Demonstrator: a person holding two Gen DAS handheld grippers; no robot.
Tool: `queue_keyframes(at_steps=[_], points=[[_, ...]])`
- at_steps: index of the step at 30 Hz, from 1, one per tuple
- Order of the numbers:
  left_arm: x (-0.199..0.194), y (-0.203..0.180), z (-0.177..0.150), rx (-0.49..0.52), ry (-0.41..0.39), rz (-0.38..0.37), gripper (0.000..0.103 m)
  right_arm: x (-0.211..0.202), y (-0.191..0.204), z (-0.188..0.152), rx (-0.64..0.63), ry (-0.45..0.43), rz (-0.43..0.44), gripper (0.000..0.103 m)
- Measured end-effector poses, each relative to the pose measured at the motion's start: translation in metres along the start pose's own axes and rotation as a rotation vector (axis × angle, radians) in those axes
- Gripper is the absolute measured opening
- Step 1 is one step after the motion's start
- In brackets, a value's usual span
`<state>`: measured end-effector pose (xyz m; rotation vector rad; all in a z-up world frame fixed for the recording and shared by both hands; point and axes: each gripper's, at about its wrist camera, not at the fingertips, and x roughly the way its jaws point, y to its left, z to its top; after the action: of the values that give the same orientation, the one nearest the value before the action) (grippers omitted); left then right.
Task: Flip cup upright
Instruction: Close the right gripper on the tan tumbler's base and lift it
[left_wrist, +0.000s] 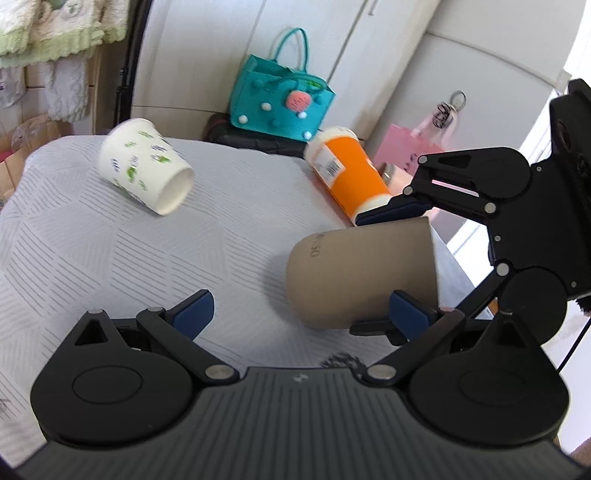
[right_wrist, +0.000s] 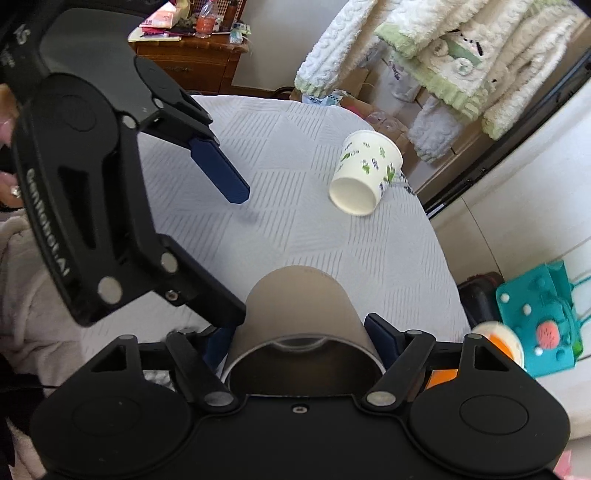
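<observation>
Brown cup (left_wrist: 362, 273) lies sideways, clamped by the right tongs (right_wrist: 303, 332); left tongs (left_wrist: 301, 310) gape, holding nothing.

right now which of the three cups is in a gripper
The plain brown cup, held on its side between the right gripper fingers. The white cup with green prints and the orange cup lie untouched on the table; the left gripper is open.
</observation>
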<state>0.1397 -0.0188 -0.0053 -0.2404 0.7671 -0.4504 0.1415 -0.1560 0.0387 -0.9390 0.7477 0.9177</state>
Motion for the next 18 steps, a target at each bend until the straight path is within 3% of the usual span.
queue_keyframes(at_steps=[6,10,18], points=[[0.007,-0.032,-0.007,0.052,0.028,-0.025,0.102,-0.006,0.008,-0.043,0.045,0.028,-0.006,0.08],[0.013,-0.051,-0.008,0.085,0.039,-0.032,0.102,-0.015,0.012,-0.063,0.027,-0.005,-0.014,0.08],[0.023,-0.074,0.012,0.227,0.065,-0.027,0.103,-0.017,0.02,-0.074,-0.085,-0.064,-0.032,0.081]])
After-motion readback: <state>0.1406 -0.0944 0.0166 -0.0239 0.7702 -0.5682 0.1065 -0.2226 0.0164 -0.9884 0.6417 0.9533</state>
